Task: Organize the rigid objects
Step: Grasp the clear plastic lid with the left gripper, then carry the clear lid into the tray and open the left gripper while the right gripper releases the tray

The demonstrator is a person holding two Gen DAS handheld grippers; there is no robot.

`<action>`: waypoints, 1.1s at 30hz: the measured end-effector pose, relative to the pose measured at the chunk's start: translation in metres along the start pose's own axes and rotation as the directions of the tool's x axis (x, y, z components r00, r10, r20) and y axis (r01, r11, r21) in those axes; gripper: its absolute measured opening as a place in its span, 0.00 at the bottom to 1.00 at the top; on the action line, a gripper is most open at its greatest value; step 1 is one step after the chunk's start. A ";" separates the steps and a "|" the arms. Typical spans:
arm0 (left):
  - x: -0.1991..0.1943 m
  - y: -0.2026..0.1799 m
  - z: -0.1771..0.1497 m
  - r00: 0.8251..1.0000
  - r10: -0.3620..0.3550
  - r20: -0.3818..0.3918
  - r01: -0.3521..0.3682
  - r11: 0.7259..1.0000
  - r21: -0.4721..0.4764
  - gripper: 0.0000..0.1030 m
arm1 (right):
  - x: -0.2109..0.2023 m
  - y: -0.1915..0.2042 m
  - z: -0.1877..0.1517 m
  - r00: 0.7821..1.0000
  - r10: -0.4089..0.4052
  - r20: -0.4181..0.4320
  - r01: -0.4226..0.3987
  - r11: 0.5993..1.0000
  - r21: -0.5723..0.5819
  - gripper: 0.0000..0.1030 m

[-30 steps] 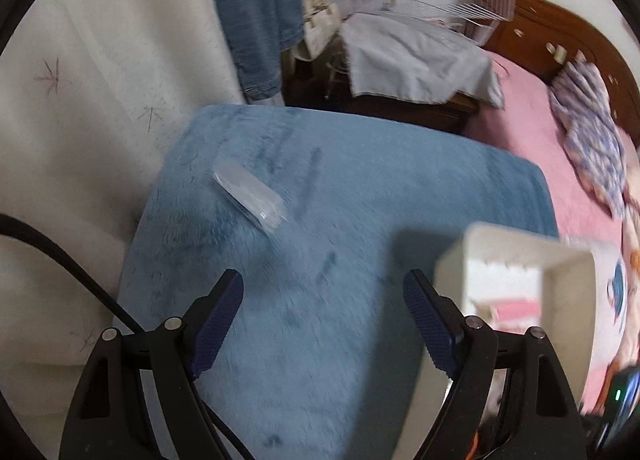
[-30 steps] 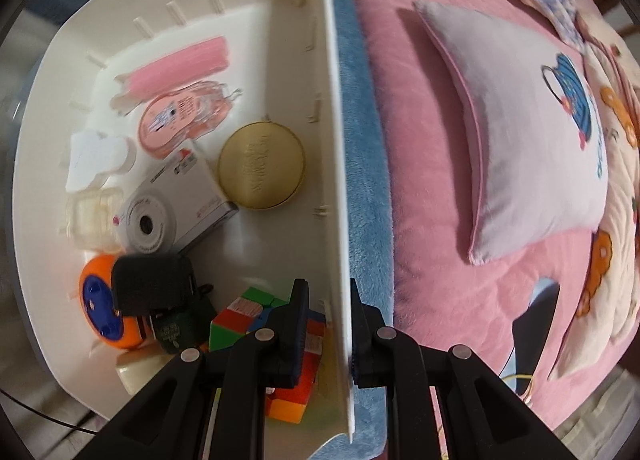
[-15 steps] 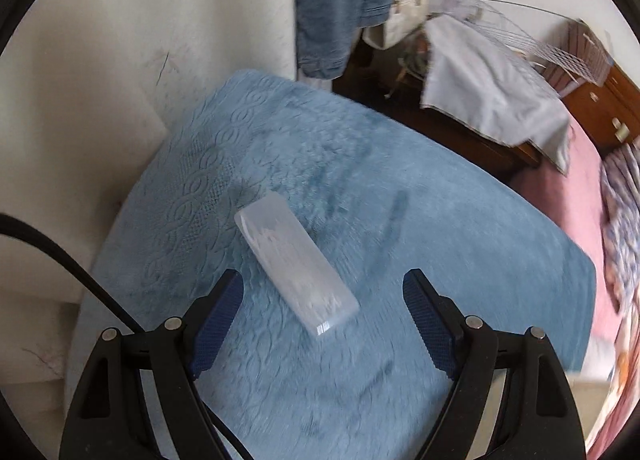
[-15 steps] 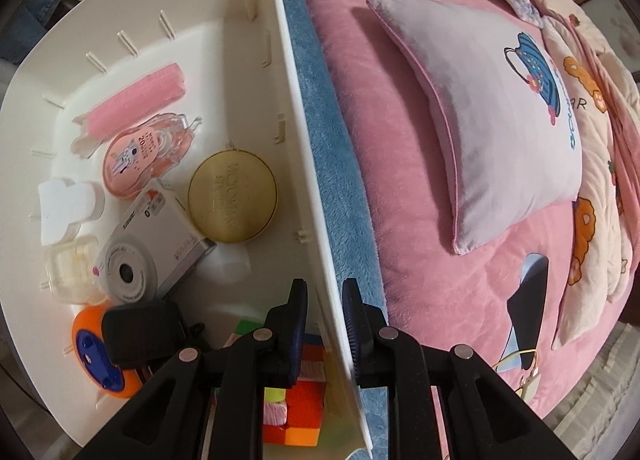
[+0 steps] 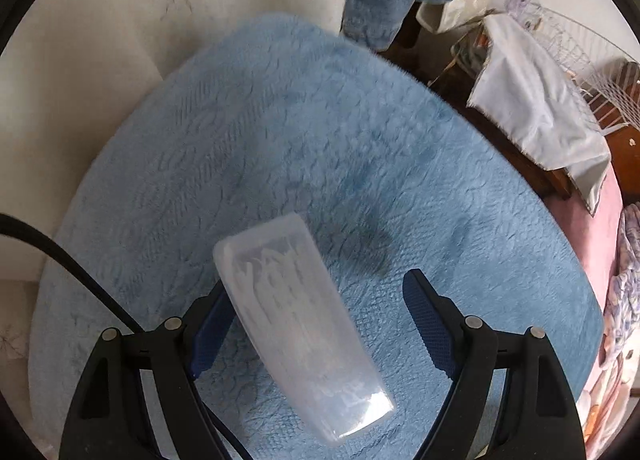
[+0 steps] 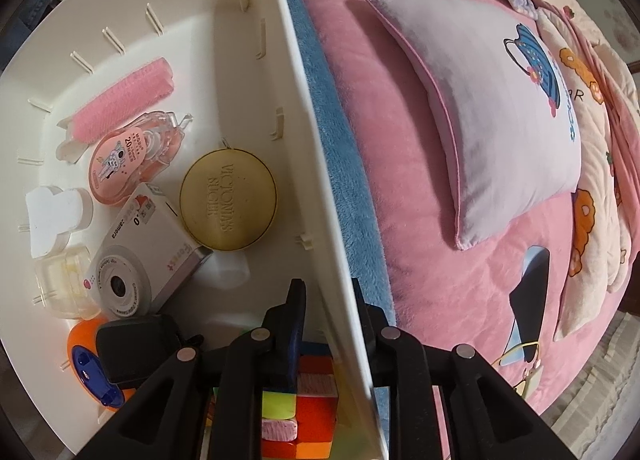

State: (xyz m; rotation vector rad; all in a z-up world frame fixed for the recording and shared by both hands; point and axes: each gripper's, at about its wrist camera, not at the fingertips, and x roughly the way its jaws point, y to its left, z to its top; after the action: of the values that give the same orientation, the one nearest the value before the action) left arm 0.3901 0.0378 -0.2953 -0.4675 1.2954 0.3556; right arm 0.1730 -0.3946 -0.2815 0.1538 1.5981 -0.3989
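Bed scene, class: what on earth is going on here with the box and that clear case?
A person is tidying small items with two handheld grippers. The right gripper is clamped on the side wall of a white storage bin, which holds a toy camera, a gold round tin, a correction tape dispenser and a puzzle cube. The left gripper is open, its fingers straddling a clear plastic case that lies on the blue blanket, not yet gripped.

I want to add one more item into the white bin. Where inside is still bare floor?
In the bin, bare floor lies at the far end, beyond the pink brush, and along the wall beside the gold tin. The near end is crowded: camera, cube, orange toy.
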 end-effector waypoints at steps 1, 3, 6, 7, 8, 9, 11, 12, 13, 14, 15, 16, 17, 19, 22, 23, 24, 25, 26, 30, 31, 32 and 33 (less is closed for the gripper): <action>0.003 0.002 -0.001 1.000 -0.004 -0.017 0.004 1.000 -0.019 0.80 | 0.000 0.000 0.000 1.000 0.002 -0.001 -0.002 1.000 0.003 0.21; 0.003 0.004 -0.002 1.000 -0.007 -0.020 0.006 0.999 -0.045 0.78 | 0.000 -0.002 0.001 1.000 0.006 -0.003 -0.006 1.000 0.012 0.21; 0.000 0.005 -0.004 1.000 0.011 -0.020 -0.012 0.999 -0.047 0.65 | 0.001 -0.003 0.000 1.000 0.006 -0.004 -0.006 1.000 0.016 0.21; 0.000 0.006 -0.004 1.000 0.010 -0.027 -0.012 0.999 -0.045 0.63 | 0.001 -0.003 0.000 1.000 0.006 -0.004 -0.006 1.000 0.016 0.21; -0.002 0.008 -0.006 0.999 0.012 -0.033 -0.014 0.999 -0.047 0.58 | 0.000 -0.003 0.001 1.000 0.005 -0.004 -0.005 1.000 0.016 0.21; -0.003 0.009 -0.007 0.999 0.011 -0.038 -0.013 0.999 -0.049 0.54 | 0.000 -0.002 0.001 1.000 0.005 -0.004 -0.005 1.000 0.016 0.21; -0.005 0.014 -0.009 0.999 -0.011 -0.051 0.008 0.998 -0.069 0.49 | -0.001 -0.003 0.000 1.000 0.004 -0.003 -0.003 1.000 0.018 0.21; -0.007 0.018 -0.011 0.998 -0.027 -0.058 0.022 0.996 -0.085 0.44 | -0.001 -0.003 0.000 1.000 0.005 -0.002 -0.005 1.000 0.020 0.21; -0.008 0.021 -0.012 0.998 -0.034 -0.062 0.029 0.995 -0.091 0.42 | -0.002 -0.003 -0.001 1.000 0.005 0.000 -0.005 1.000 0.021 0.21; -0.010 0.023 -0.014 0.997 -0.041 -0.066 0.034 0.995 -0.094 0.39 | -0.003 -0.004 -0.002 1.000 0.007 0.001 -0.007 1.000 0.022 0.21; -0.012 0.024 -0.017 0.995 -0.058 -0.077 0.051 0.994 -0.092 0.39 | -0.004 -0.004 -0.002 1.000 0.009 0.001 -0.009 1.000 0.022 0.21; -0.013 0.025 -0.018 0.994 -0.070 -0.088 0.062 0.994 -0.087 0.38 | -0.005 -0.004 -0.003 1.000 0.012 0.002 -0.012 1.000 0.022 0.20; -0.014 0.025 -0.019 0.993 -0.077 -0.095 0.069 0.994 -0.084 0.38 | -0.005 -0.005 -0.004 1.000 0.013 0.002 -0.013 1.000 0.021 0.20; -0.019 0.024 -0.026 0.989 -0.097 -0.108 0.090 0.993 -0.071 0.38 | -0.005 -0.006 -0.005 1.000 0.011 0.003 -0.011 1.000 0.019 0.20; -0.031 0.024 -0.035 0.988 -0.111 -0.109 0.107 0.993 -0.039 0.38 | -0.006 -0.009 -0.010 1.000 0.013 0.007 -0.013 1.000 0.023 0.20; -0.037 0.024 -0.039 0.987 -0.119 -0.105 0.117 0.993 -0.020 0.38 | -0.007 -0.010 -0.011 1.000 0.015 0.010 -0.015 1.000 0.026 0.20; -0.042 0.027 -0.042 0.987 -0.124 -0.100 0.124 0.992 -0.008 0.38 | -0.008 -0.012 -0.013 1.000 0.018 0.014 -0.018 0.999 0.030 0.20; -0.051 0.027 -0.047 0.987 -0.135 -0.089 0.137 0.990 0.016 0.38 | -0.009 -0.013 -0.015 1.000 0.022 0.015 -0.023 0.999 0.035 0.20; -0.058 0.029 -0.050 0.987 -0.144 -0.078 0.147 0.989 0.033 0.38 | -0.010 -0.015 -0.017 0.999 0.033 0.023 -0.034 0.999 0.039 0.20; -0.084 0.030 -0.061 0.984 -0.177 -0.033 0.180 0.977 0.116 0.38 | -0.022 -0.018 -0.030 0.996 0.042 0.082 -0.045 0.998 0.034 0.20; -0.094 0.030 -0.068 0.983 -0.184 -0.015 0.184 0.971 0.150 0.38 | -0.025 -0.018 -0.032 0.995 0.046 0.091 -0.050 0.998 0.034 0.20; -0.102 0.031 -0.073 0.982 -0.190 -0.003 0.187 0.967 0.174 0.38 | -0.028 -0.019 -0.035 0.993 0.050 0.104 -0.055 0.998 0.036 0.20; -0.108 0.030 -0.076 0.981 -0.196 0.009 0.191 0.962 0.195 0.38 | -0.031 -0.020 -0.039 0.992 0.055 0.115 -0.060 0.997 0.038 0.20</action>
State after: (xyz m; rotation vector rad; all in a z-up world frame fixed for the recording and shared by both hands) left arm 0.2857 0.0248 -0.2100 -0.4188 1.2315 0.0708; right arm 0.1323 -0.3953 -0.2464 0.2052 1.4704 -0.3893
